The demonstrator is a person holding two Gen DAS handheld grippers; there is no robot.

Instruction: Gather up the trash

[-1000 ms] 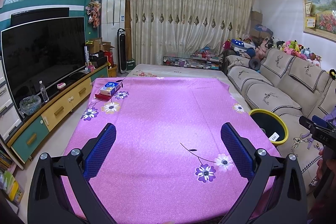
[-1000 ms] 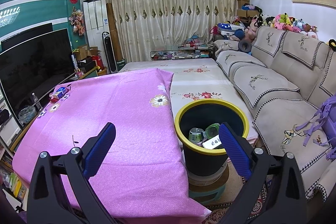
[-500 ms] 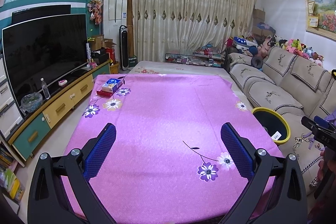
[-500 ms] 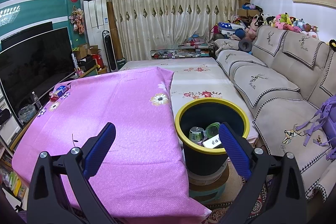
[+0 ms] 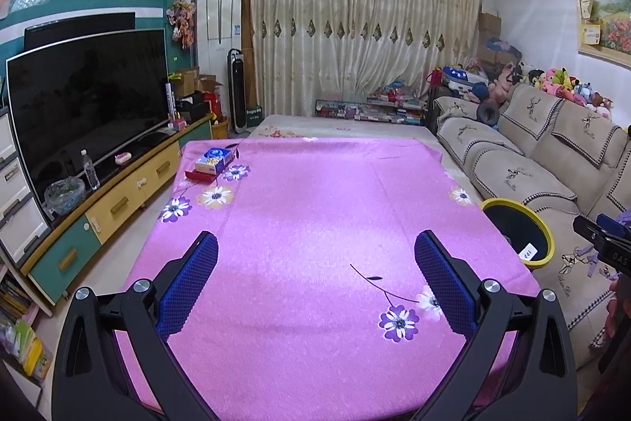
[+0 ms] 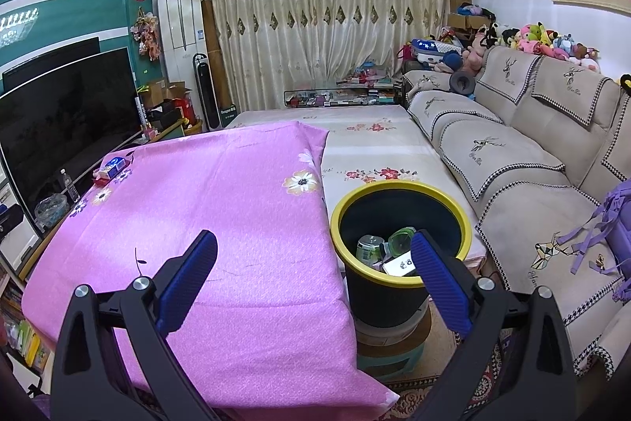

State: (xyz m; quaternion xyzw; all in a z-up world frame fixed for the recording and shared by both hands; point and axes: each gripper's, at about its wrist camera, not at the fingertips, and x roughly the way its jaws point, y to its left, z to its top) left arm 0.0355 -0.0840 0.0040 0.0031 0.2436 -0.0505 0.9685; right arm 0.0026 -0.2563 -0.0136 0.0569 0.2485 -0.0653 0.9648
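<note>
Both grippers hang released and empty above the pink-clothed worktop (image 5: 315,223). The left gripper (image 5: 315,279) has its fingers (image 5: 189,287) spread wide; far ahead of its left finger lies a blue box (image 5: 213,158) on a red one. By the right gripper (image 6: 313,275), the yellow-rimmed trash bin (image 6: 398,192) stands just beyond its right finger, with a can (image 6: 368,247) and wrappers inside.

left gripper (image 5: 315,279): I hold it level, blue pads spread wide, nothing between | right gripper (image 6: 313,277): same wide spread, empty, pitched slightly down | my hand (image 5: 615,306) at frame edge
</note>
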